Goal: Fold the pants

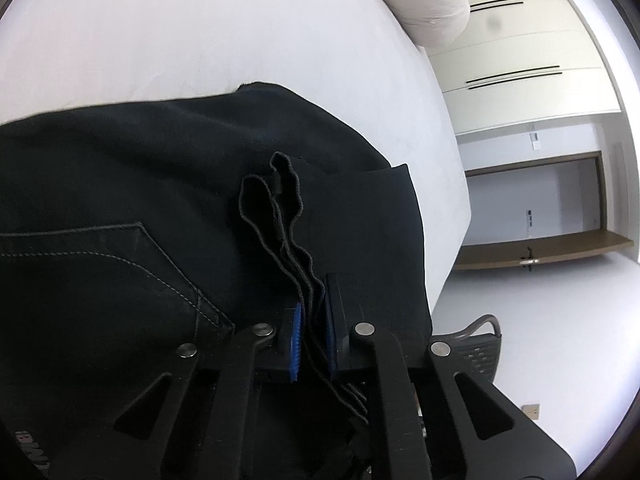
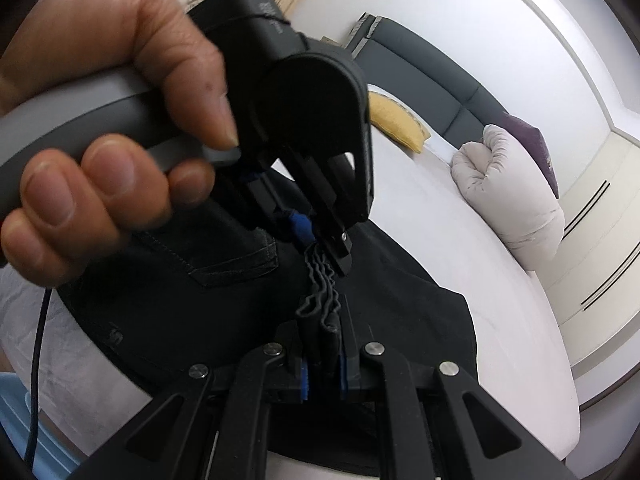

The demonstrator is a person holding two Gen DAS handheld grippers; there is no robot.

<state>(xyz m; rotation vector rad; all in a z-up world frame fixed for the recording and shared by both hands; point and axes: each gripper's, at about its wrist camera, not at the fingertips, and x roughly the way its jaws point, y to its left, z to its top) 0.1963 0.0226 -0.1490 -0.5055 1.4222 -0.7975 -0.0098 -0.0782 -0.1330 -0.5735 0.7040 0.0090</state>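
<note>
Two grippers pinch one bunched hem edge of the black pants [image 2: 224, 304], which hang over the white bed [image 2: 500, 320]: the left gripper [image 2: 320, 236] clamped from above, the right gripper [image 2: 324, 344] clamped just below it, both equally near, the hem running between them, fingers angled toward the pillow [image 2: 508, 196]
</note>
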